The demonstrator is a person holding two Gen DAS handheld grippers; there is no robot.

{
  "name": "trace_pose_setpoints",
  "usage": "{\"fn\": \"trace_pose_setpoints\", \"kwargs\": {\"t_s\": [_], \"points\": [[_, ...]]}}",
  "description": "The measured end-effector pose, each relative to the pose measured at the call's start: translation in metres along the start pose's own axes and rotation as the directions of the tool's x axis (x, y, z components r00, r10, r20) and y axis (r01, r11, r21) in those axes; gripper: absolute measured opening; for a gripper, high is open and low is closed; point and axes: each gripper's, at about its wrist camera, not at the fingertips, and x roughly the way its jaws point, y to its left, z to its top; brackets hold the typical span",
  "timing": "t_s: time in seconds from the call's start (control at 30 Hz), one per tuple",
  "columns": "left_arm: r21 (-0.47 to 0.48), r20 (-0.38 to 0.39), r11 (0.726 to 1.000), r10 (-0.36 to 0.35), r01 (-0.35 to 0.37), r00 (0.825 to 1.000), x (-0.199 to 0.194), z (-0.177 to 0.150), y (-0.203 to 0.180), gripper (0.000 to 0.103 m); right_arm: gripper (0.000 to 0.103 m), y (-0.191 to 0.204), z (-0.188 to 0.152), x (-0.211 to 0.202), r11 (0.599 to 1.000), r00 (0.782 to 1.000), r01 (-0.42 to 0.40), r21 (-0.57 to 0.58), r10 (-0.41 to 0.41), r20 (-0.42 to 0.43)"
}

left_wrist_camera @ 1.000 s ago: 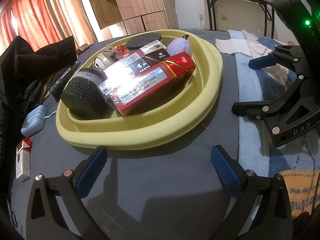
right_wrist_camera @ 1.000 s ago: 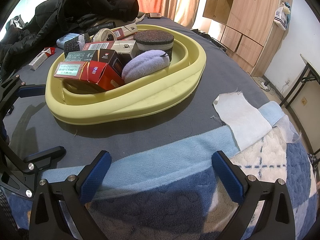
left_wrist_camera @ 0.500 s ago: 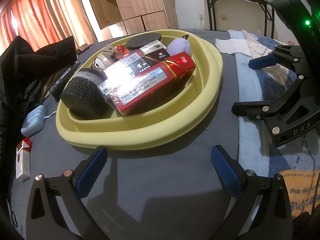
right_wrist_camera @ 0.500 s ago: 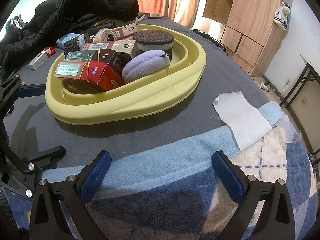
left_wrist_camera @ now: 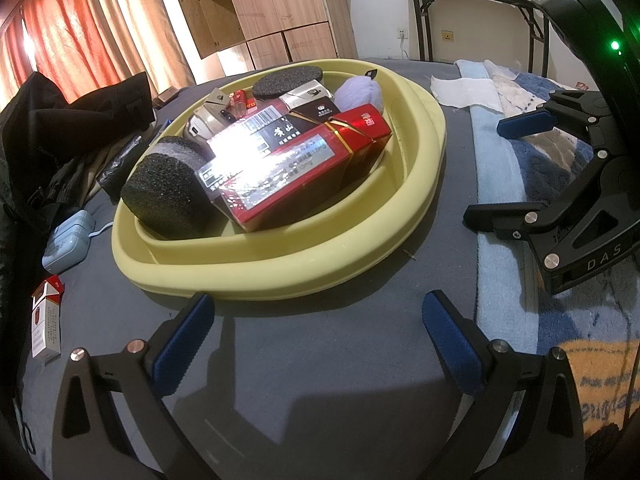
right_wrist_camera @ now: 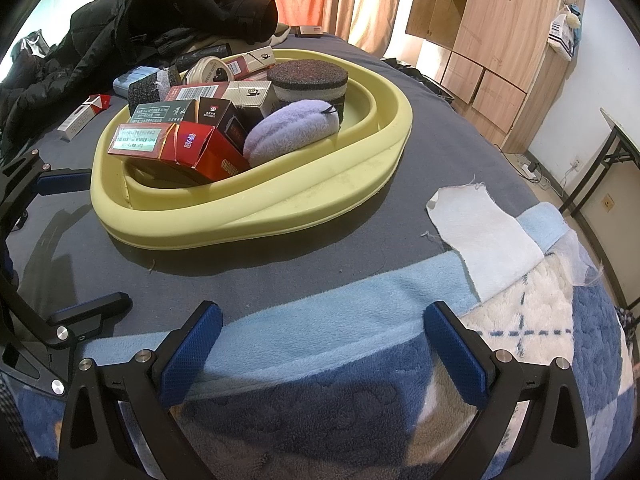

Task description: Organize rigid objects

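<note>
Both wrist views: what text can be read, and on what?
"DAS": on the right tool, on its frame.
"HELLO KITTY": round tin in the yellow basin.
Box labels, including the red carton and the loose pack: glare or too small to read.

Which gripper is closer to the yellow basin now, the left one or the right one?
Left. The left gripper hangs open just before the yellow basin rim. The right gripper, also open, sits farther back over the blue blanket.
</note>
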Motion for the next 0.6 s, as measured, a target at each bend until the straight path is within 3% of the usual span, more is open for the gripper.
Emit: {"fn": "trace_pose_setpoints", "kwargs": {"t_s": [0.6], "points": [[0.0,0.0,1.0,0.0,0.0,1.0,0.0,0.0,0.0,0.103,0.103,-0.0004,0.0,-0.0003,1.0,1.0,0.0,0.0,0.0,0.0]]}}
